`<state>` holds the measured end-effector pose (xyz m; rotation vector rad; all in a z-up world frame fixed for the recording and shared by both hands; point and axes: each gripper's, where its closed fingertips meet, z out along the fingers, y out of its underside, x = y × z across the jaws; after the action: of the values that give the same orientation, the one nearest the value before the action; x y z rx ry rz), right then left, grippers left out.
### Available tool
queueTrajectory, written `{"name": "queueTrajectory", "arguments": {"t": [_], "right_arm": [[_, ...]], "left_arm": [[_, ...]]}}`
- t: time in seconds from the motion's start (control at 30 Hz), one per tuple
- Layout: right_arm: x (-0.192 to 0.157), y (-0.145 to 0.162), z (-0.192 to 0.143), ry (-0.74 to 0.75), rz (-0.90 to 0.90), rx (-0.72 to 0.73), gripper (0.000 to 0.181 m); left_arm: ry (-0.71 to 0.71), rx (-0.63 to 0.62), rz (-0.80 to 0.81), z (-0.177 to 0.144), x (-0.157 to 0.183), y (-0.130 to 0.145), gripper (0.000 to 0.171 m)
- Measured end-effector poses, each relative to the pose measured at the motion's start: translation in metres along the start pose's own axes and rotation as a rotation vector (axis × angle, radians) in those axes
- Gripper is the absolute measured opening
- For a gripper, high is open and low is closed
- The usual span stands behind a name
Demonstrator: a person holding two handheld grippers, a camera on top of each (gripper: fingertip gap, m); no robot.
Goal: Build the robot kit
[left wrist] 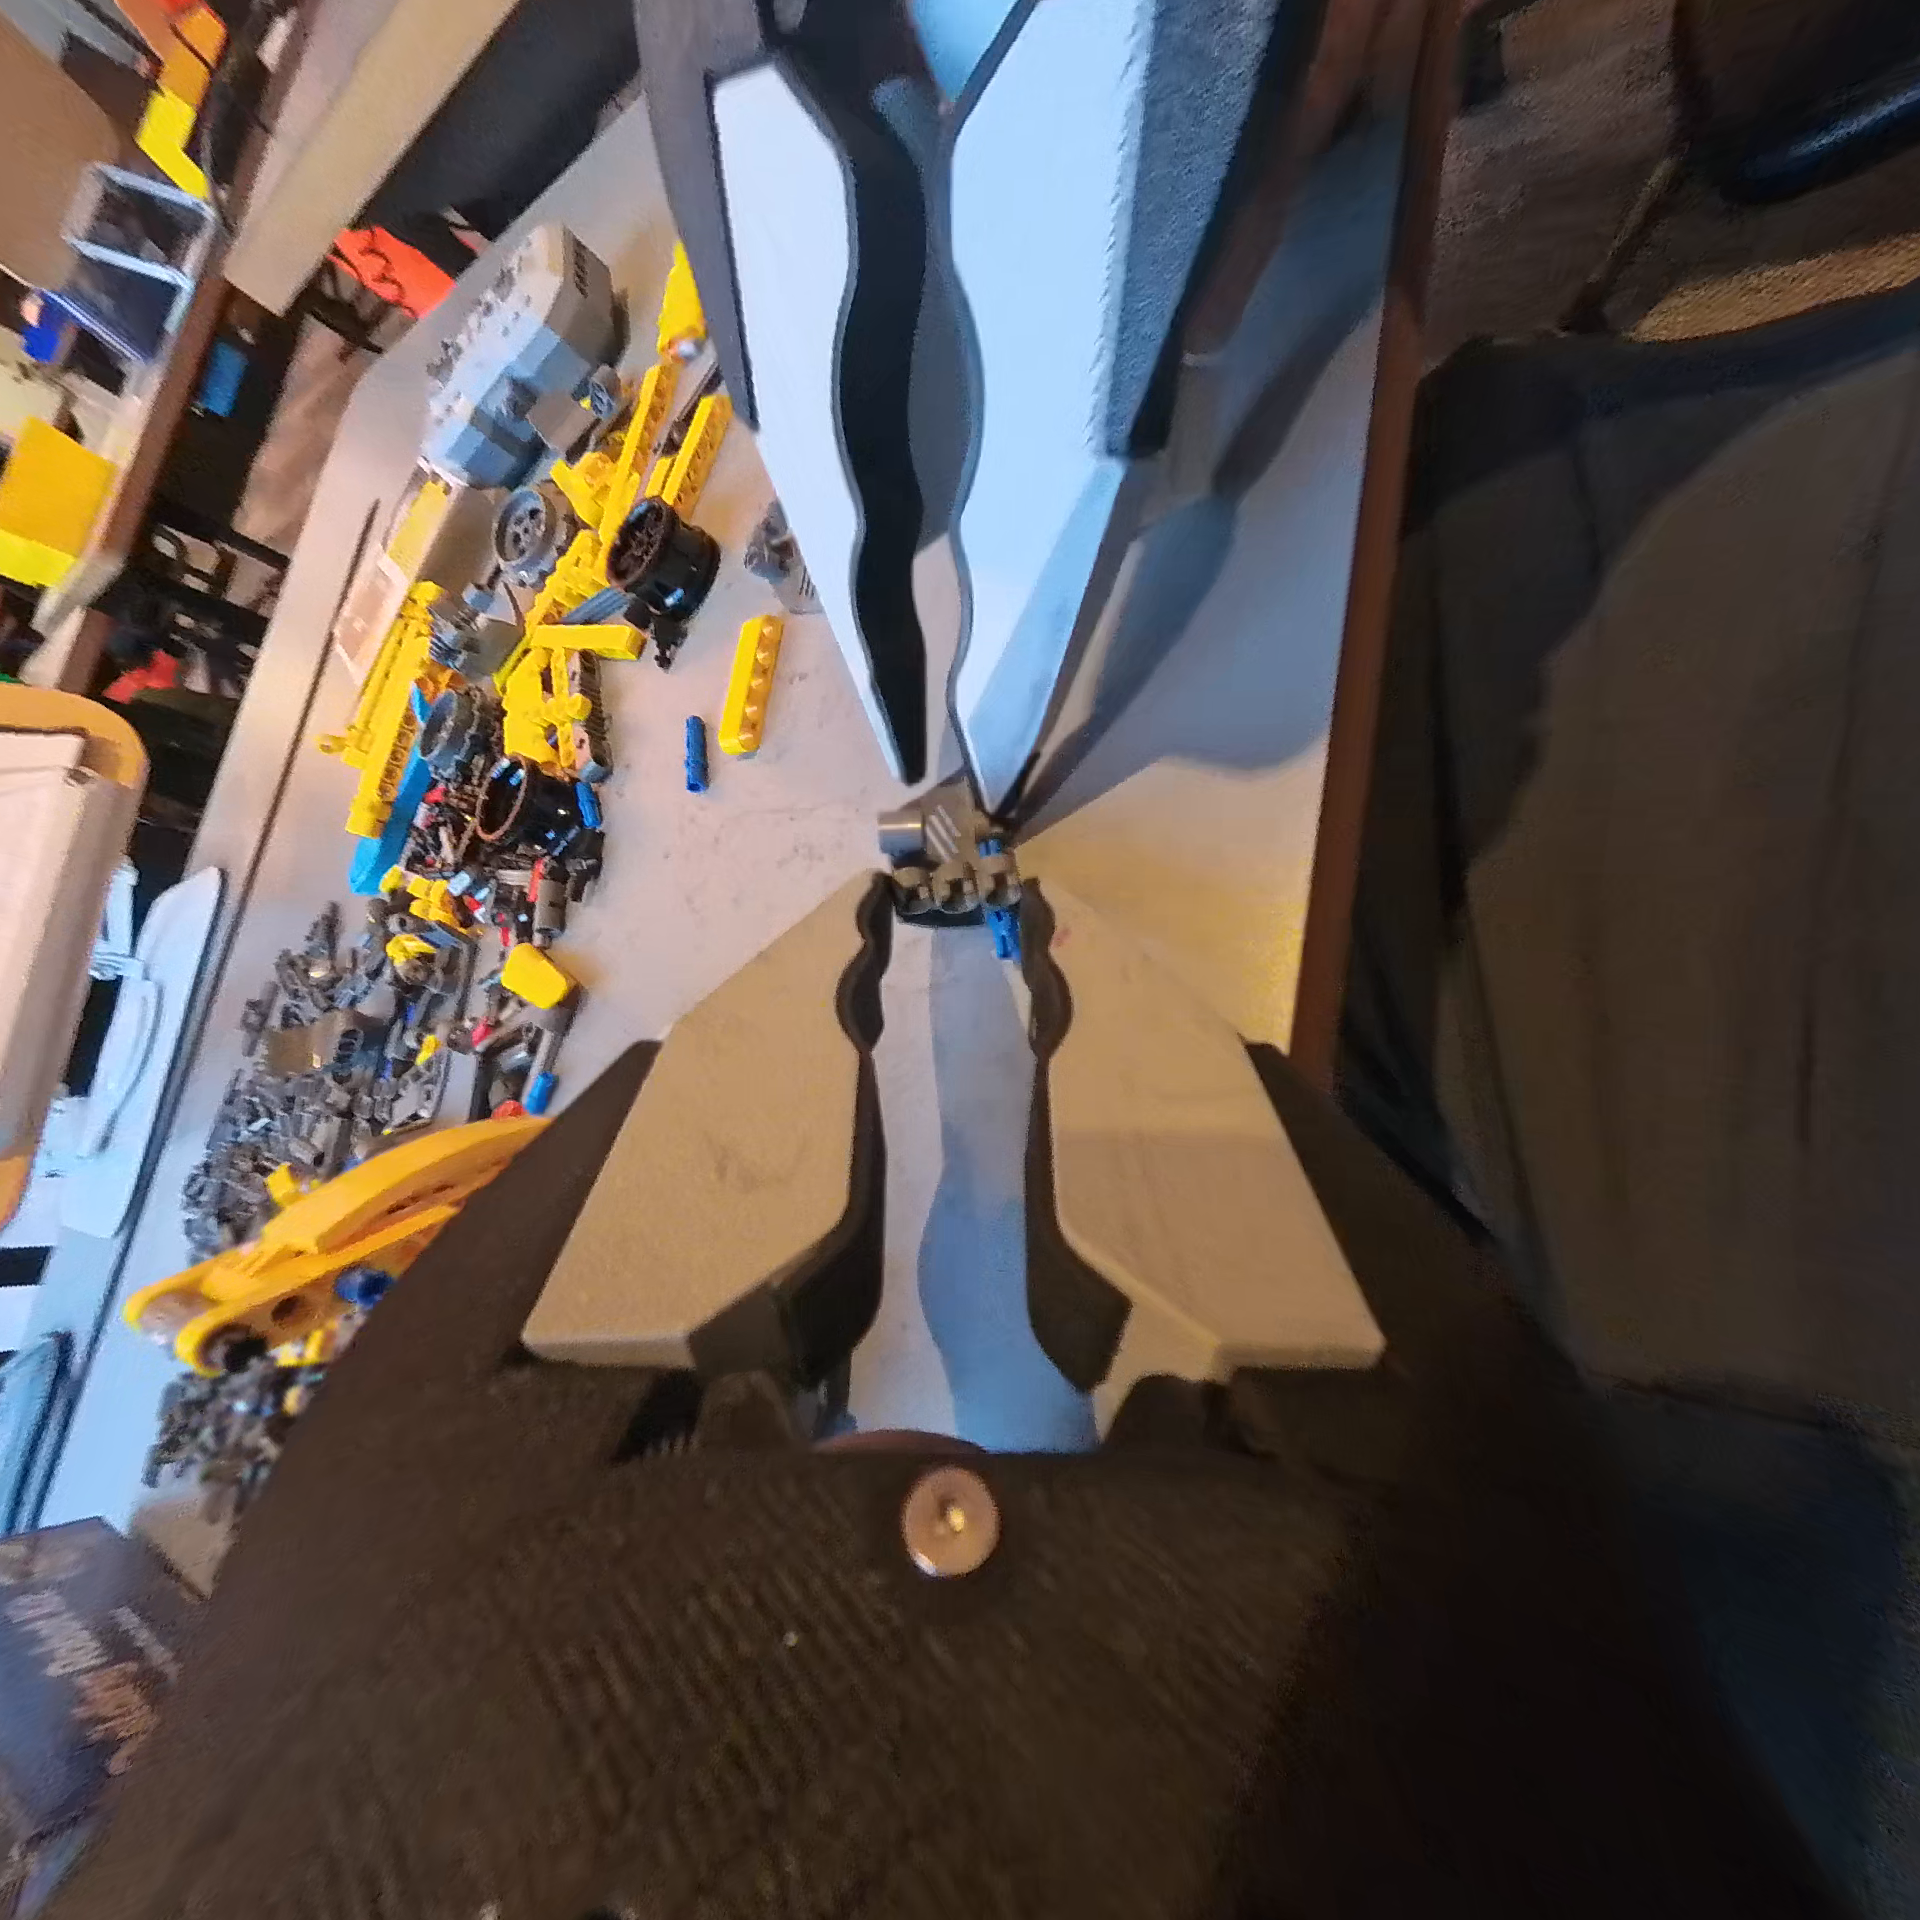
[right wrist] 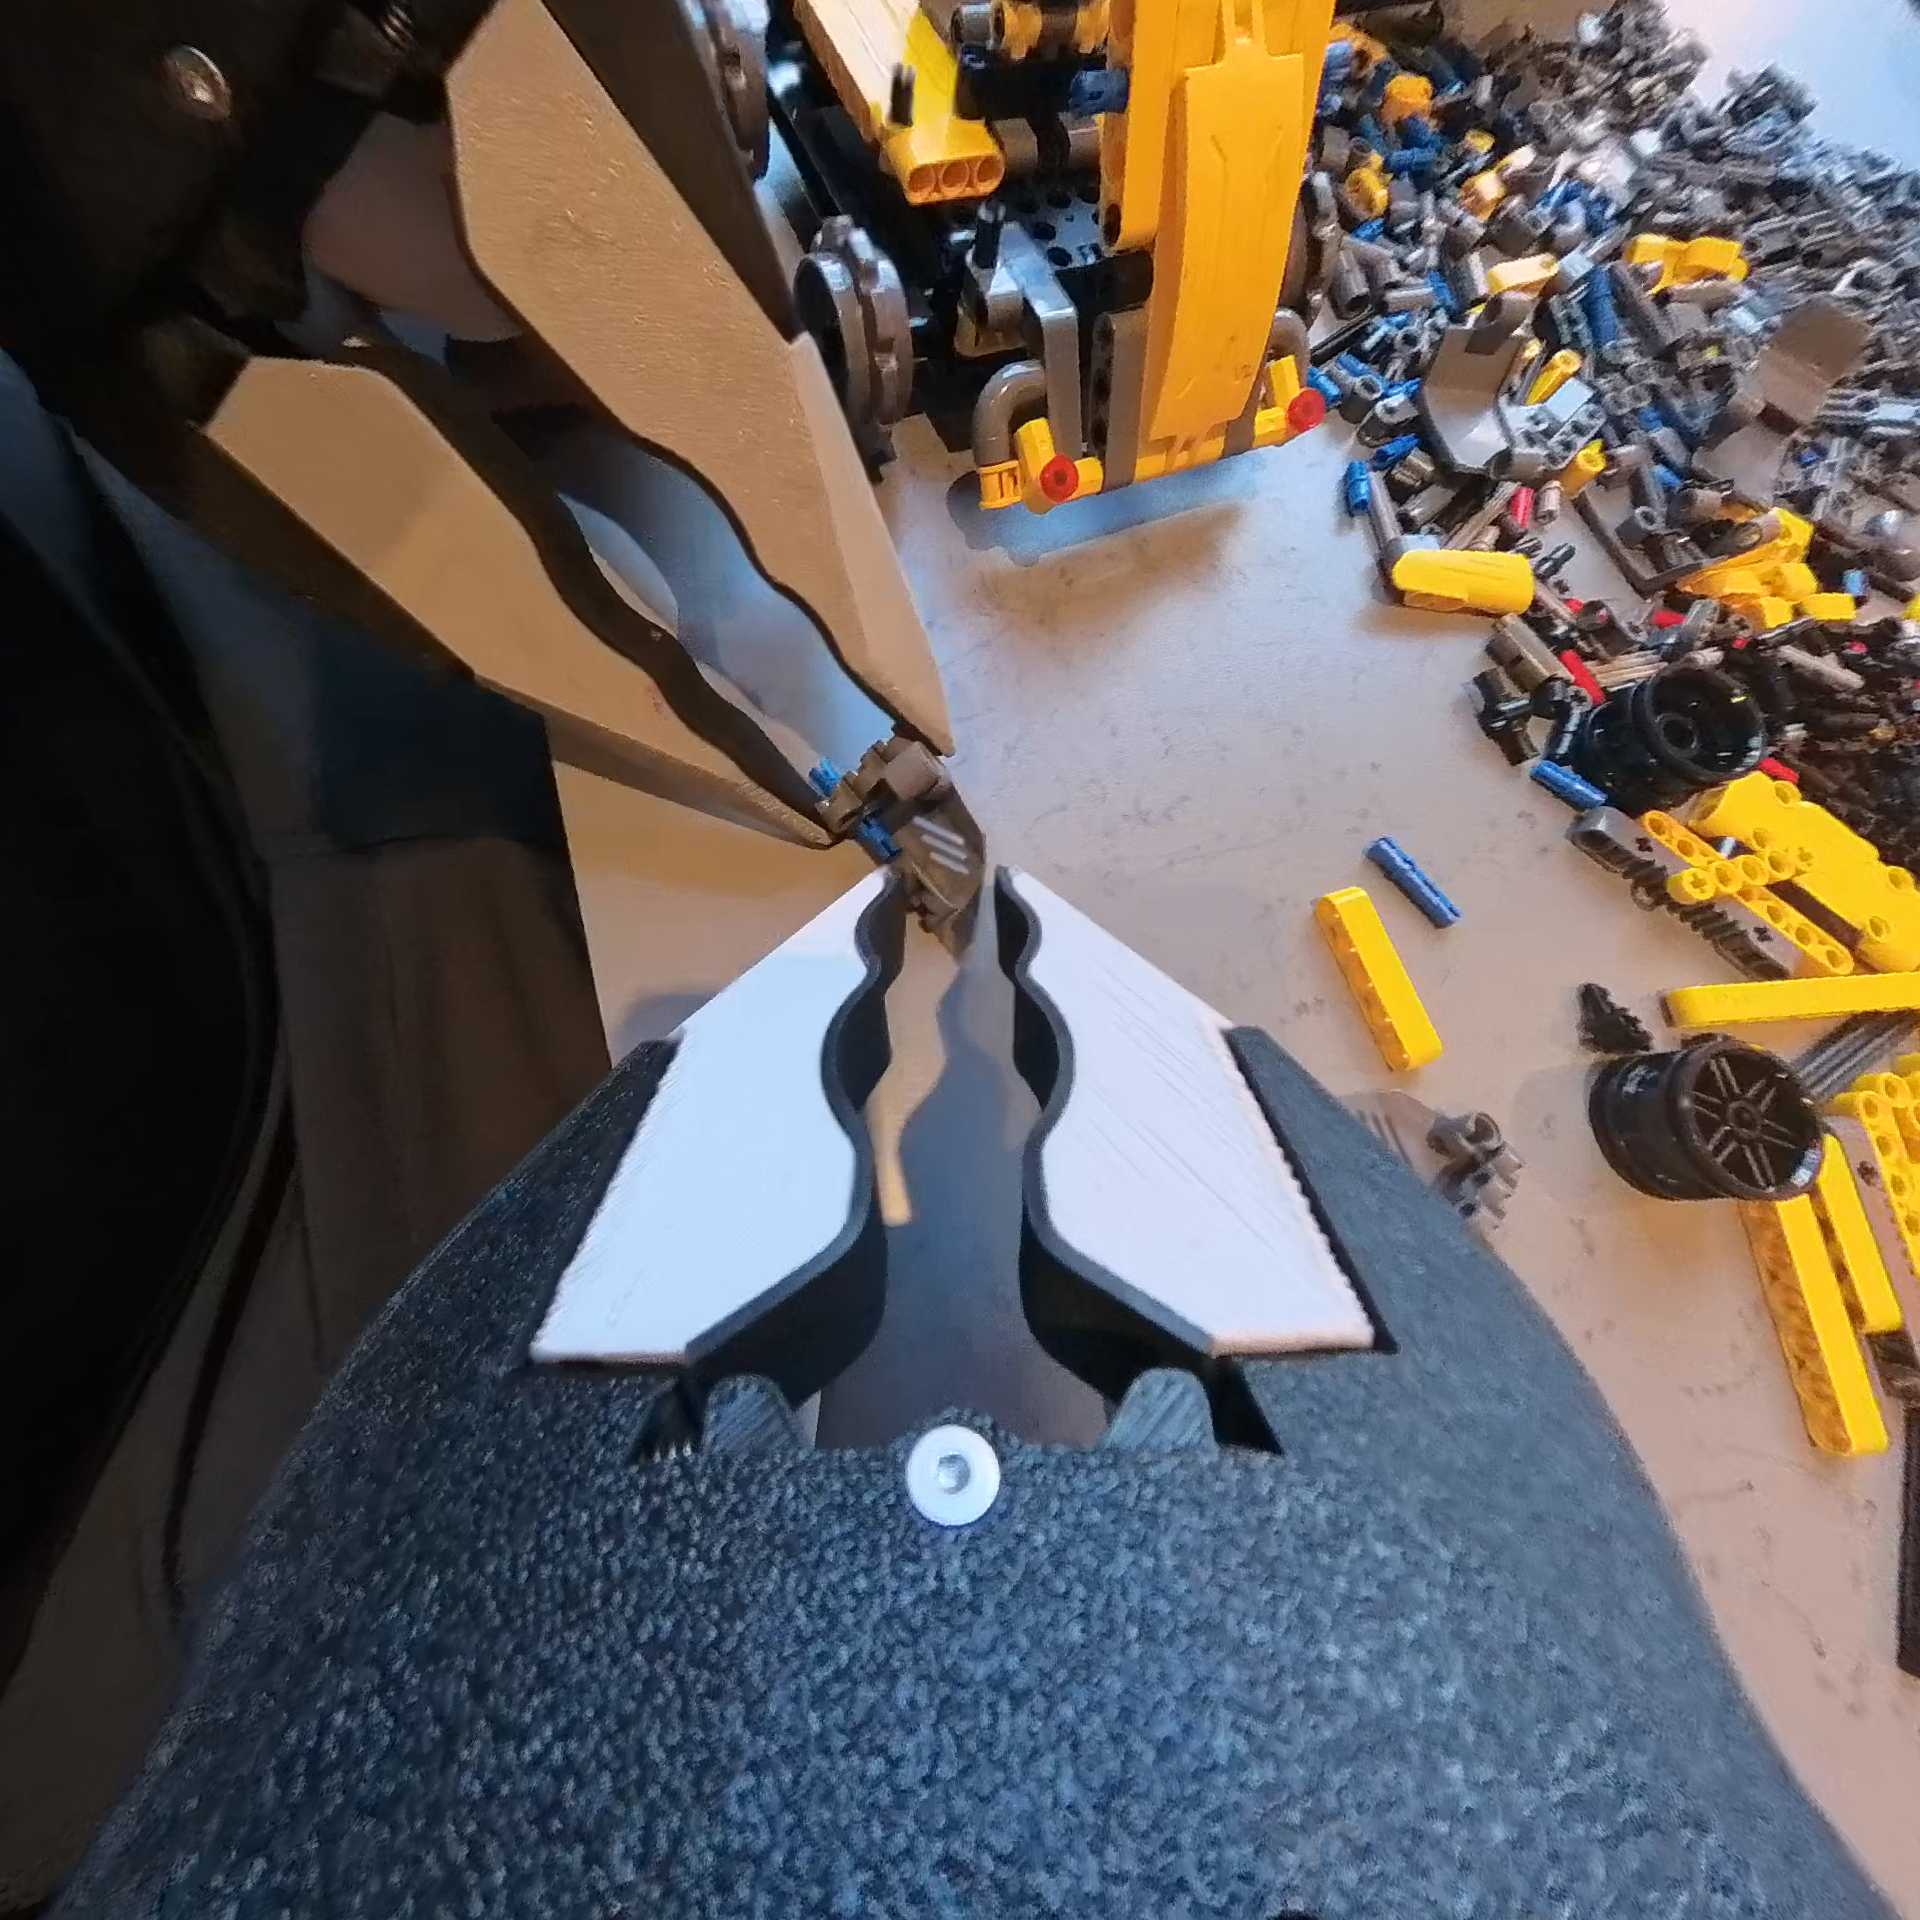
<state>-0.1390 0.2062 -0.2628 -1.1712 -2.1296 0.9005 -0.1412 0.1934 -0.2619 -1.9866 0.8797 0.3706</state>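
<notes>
A small grey toy-brick assembly [left wrist: 940, 836] with blue pins is held between both grippers just above the pale table [left wrist: 727, 831]. My left gripper [left wrist: 956, 888] is shut on its pinned end. My right gripper [left wrist: 956, 792] comes in from above in the left wrist view, its tips closed on the striped grey end. In the right wrist view, my right gripper [right wrist: 942, 878] pinches the striped grey part [right wrist: 948, 840], and the left gripper [right wrist: 878, 795] reaches in from the upper left holding the other end.
A loose yellow beam [right wrist: 1377, 977] and a blue pin [right wrist: 1411, 881] lie on the table [right wrist: 1143, 727]. A black wheel [right wrist: 1704, 1117], a yellow and grey model vehicle [right wrist: 1143, 260] and a heap of small parts [right wrist: 1662, 312] lie beyond. The table's brown edge [left wrist: 1340, 623] borders dark clothing. The grippers are tip to tip, or close to it.
</notes>
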Motion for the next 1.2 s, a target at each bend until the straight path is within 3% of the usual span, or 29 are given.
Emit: {"name": "queueTrajectory", "arguments": {"t": [0.2,0.37,0.53,0.7,0.8,1.0,1.2], "right_arm": [[0.023,-0.011,-0.021,0.096,0.088,0.143,0.018],[0.065,0.013,-0.041,0.285,0.184,0.110,0.023],[0.092,0.026,-0.049,0.321,0.385,0.113,0.030],[0.099,0.043,-0.034,0.334,0.391,-0.025,0.029],[0.095,0.045,-0.029,0.303,0.372,-0.058,0.011],[0.098,0.043,-0.036,0.332,0.392,-0.021,0.018],[0.104,0.036,-0.048,0.382,0.403,0.064,0.021]], "left_arm": [[0.066,-0.013,-0.098,0.000,-0.001,0.003,0.023],[0.133,-0.024,-0.173,-0.001,0.001,0.006,0.023],[0.155,-0.027,-0.202,-0.001,0.001,0.007,0.024],[0.125,-0.025,-0.173,-0.002,0.001,0.007,0.024],[0.124,-0.026,-0.180,-0.002,0.000,0.007,0.025],[0.183,-0.018,-0.267,-0.004,0.000,0.007,0.048],[0.136,0.002,-0.301,-0.010,-0.006,0.007,0.055]]}}
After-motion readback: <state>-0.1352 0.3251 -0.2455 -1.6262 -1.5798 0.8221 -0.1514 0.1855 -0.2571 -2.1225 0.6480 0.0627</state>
